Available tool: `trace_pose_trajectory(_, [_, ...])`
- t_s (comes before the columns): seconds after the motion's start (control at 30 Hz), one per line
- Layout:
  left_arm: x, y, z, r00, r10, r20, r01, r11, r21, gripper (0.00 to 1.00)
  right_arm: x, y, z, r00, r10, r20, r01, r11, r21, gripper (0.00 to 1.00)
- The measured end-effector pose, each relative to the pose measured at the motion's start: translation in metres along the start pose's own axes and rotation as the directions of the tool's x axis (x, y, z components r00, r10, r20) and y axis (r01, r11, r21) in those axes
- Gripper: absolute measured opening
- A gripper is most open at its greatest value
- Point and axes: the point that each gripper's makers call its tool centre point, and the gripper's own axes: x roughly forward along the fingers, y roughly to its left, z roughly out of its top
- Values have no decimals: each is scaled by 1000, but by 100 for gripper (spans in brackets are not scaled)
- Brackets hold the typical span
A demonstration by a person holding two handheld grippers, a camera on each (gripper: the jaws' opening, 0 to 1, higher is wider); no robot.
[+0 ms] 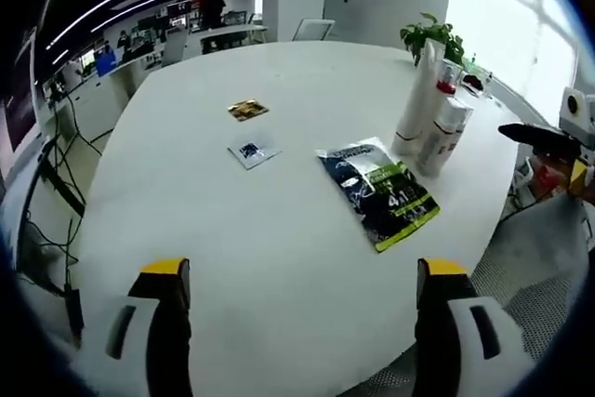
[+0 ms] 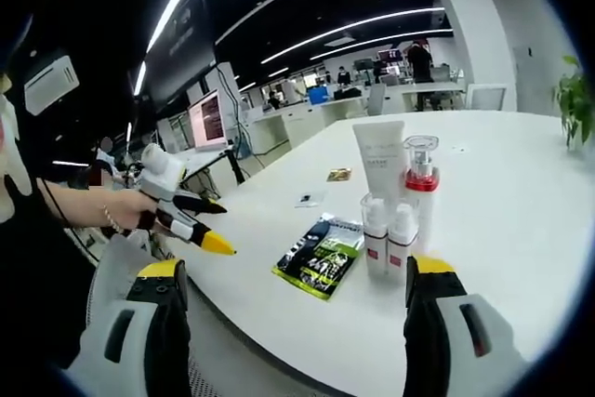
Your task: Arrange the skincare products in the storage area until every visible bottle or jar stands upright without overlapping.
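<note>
- Left gripper view: the left gripper [image 1: 302, 323] hangs over the near edge of a broad white counter [image 1: 232, 220], jaws spread wide with nothing between them.
- A cluster of skincare products stands upright toward the counter's far right side: a tall white tube [image 1: 416, 99], a clear-capped bottle with a red collar [image 1: 448, 76] behind it, and two small white bottles with red labels [image 1: 442, 135] in front, all close together.
- A dark green and black sachet [image 1: 379, 191] lies flat just beside that cluster, on the side nearer the camera.
- Two smaller packets lie flat well apart from the bottles, nearer the counter's middle: a blue and white one [image 1: 253, 151] and a gold one [image 1: 247, 110].
- A potted green plant [image 1: 430, 37] sits behind the bottles.
- Right gripper view: the right gripper [image 2: 293, 323] has its jaws wide apart, holding nothing, pointing at the same group: the tube [image 2: 379, 160], the red-collared bottle [image 2: 420, 178] and the two small bottles [image 2: 389, 234], all upright.
- The sachet [image 2: 321, 256] lies to their left.
- At the left of this view, a person's hand [image 2: 130, 209] holds the left gripper [image 2: 209, 225] off the counter's edge, its yellow-tipped jaws apart.
- Office desks and monitors fill the dim background.
</note>
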Motion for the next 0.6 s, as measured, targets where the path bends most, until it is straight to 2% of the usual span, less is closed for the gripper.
trace_pose_trajectory(0.3, [27, 2, 13, 1000, -4, -24, 4, 1000, 23, 96, 6, 4, -11, 998, -11, -66, 7, 998, -69, 98])
trace_pose_trajectory(0.47, [40, 4, 15, 999, -12, -41, 13, 999, 39, 96, 8, 3, -15, 996, -12, -90, 5, 997, -82, 99])
trace_pose_trajectory(0.6, [50, 8, 22, 999, -15, -45, 16, 1000, 16, 96, 8, 1, -15, 995, -25, -92, 17, 997, -77, 99])
